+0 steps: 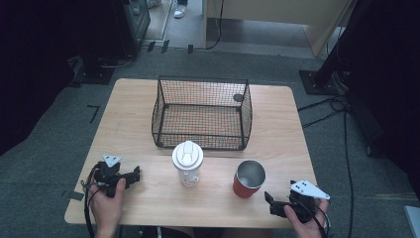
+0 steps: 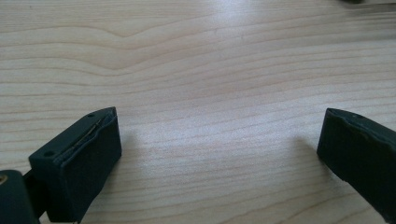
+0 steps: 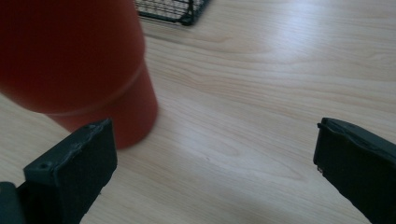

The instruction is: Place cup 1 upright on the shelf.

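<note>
A clear plastic bottle with a white lid (image 1: 187, 163) stands upright near the table's front middle. To its right stands a red cup with a steel inside (image 1: 248, 179), close up as a red cup (image 3: 79, 60) in the right gripper view. My left gripper (image 1: 134, 174) rests on the table left of the bottle, open, its jaws wide apart over bare wood (image 2: 219, 135). My right gripper (image 1: 268, 197) lies at the front right, just right of the red cup, open and empty (image 3: 215, 154).
A black wire basket (image 1: 202, 113) stands empty at the table's middle back; its corner (image 3: 180, 14) is seen past the cup. The wooden table (image 1: 133, 106) has bare room at left and right. Cables and stands are on the floor around it.
</note>
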### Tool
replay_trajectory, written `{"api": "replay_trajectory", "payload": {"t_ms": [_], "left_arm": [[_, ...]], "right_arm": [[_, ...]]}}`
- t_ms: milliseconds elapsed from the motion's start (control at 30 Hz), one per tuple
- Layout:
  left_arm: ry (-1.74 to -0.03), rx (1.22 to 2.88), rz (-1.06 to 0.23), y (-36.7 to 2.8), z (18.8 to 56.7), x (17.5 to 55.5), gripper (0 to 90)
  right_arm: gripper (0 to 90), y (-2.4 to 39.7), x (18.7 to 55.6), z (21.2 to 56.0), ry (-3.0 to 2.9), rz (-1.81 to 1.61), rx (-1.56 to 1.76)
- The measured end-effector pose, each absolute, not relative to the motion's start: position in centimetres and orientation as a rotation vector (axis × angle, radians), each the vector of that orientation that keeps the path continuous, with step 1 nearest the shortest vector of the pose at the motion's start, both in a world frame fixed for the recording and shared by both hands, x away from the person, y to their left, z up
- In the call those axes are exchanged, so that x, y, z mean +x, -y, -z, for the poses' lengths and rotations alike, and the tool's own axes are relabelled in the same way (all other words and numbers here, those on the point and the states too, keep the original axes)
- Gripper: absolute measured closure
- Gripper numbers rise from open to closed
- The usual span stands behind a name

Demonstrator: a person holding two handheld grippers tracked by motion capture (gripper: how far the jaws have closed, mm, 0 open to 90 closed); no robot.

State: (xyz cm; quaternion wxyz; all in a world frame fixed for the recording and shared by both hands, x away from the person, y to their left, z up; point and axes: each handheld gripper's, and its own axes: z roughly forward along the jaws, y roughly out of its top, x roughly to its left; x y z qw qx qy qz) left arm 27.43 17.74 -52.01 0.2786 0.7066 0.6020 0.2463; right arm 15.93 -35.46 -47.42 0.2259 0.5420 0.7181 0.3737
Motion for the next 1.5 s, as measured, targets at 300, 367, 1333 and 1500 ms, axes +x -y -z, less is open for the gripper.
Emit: {"api": "replay_trajectory", "payload": {"t_ms": [300, 367, 1333, 1500], "left_arm": [[-1.615, 1.896, -0.661, -17.7, 52.0, 27.4, 0.4], [-1.616, 1.896, -0.660, -17.7, 52.0, 27.4, 0.4], [-1.615, 1.896, -0.661, -17.7, 52.0, 27.4, 0.4], [-1.616, 1.896, -0.661, -17.7, 52.0, 27.4, 0.4]], "right_arm": [[0.0, 33.5, 15.6, 46.7, -2.025, -1.100, 1.423], [0.0, 32.9, 15.5, 46.6, -2.037, -1.113, 1.403], [0.0, 28.6, 17.4, 45.6, -2.003, -1.151, 1.375], [0.0, 28.1, 17.9, 45.6, -1.987, -1.148, 1.379]]}}
